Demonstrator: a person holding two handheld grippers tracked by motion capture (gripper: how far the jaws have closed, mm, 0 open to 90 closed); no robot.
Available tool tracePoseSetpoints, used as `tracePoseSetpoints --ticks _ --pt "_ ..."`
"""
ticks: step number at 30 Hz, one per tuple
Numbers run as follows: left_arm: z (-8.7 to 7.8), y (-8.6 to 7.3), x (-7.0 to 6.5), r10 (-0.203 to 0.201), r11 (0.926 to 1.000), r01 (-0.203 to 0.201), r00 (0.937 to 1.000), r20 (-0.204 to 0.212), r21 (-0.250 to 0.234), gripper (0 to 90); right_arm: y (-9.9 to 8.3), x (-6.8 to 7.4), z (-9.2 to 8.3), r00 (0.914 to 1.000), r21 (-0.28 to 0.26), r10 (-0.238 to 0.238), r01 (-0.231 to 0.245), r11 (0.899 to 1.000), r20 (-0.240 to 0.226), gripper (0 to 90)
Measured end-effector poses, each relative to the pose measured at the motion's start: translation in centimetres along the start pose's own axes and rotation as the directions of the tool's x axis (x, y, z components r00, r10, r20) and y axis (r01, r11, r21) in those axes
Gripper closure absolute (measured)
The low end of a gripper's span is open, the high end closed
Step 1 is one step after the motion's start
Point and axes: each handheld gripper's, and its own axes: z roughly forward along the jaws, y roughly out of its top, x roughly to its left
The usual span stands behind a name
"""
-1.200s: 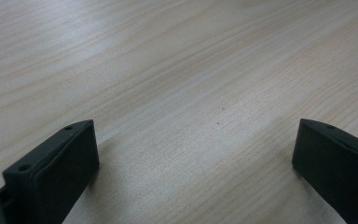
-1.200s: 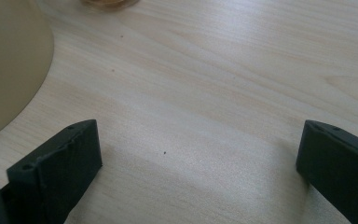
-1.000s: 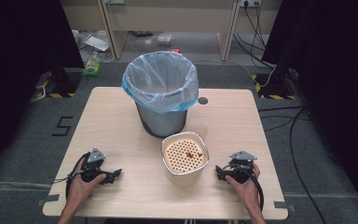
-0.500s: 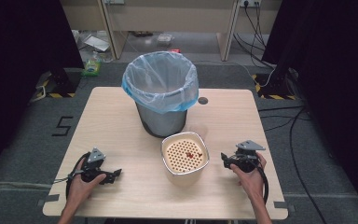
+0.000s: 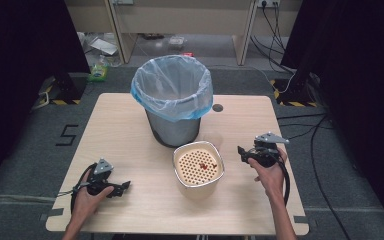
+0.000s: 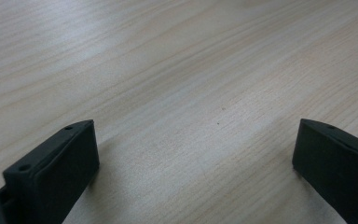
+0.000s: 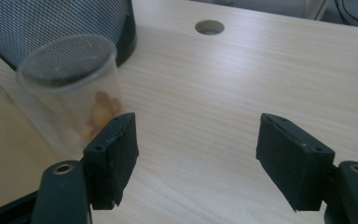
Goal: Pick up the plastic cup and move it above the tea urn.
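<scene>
Right tongs (image 5: 241, 152) hovered beside the strainer bowl (image 5: 198, 165), jaws apart (just been closing, nothing between); left tongs (image 5: 122, 186) rested apart on the worktop (image 5: 130, 130).

One sign can be read: a dark digit "5" (image 5: 68, 135) marked on the grey floor (image 5: 25, 165), at the left of the high view, just beside the left edge of the wooden table (image 5: 130, 125). The bin, the strainer bowl and both grippers carry no lettering that can be made out
</scene>
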Motion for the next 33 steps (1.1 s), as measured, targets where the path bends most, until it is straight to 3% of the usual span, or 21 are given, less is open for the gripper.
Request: tracePoseSetpoints --ticks 13,16,22,33 --pt "0.0 0.0 0.0 0.0 1.0 0.0 1.0 0.001 -0.001 0.0 3.8 2.2 2.0 0.9958 0.033 -0.06 0.063 0.997 -0.069 35.4" --pt "0.0 0.0 0.0 0.001 1.0 -0.001 1.0 -0.001 -0.001 0.0 5.0 3.1 3.2 0.9934 0.048 -0.076 0.08 0.996 -0.086 41.8" --pt "0.0 0.0 0.0 0.001 1.0 -0.001 1.0 0.0 0.0 0.0 5.7 4.1 5.0 0.9845 0.107 -0.144 0.154 0.982 -0.1 52.6" --pt "0.0 0.0 0.0 0.001 1.0 -0.001 1.0 -0.001 0.0 0.0 5.8 4.4 7.3 0.9772 0.178 -0.177 0.196 0.964 -0.117 67.1"
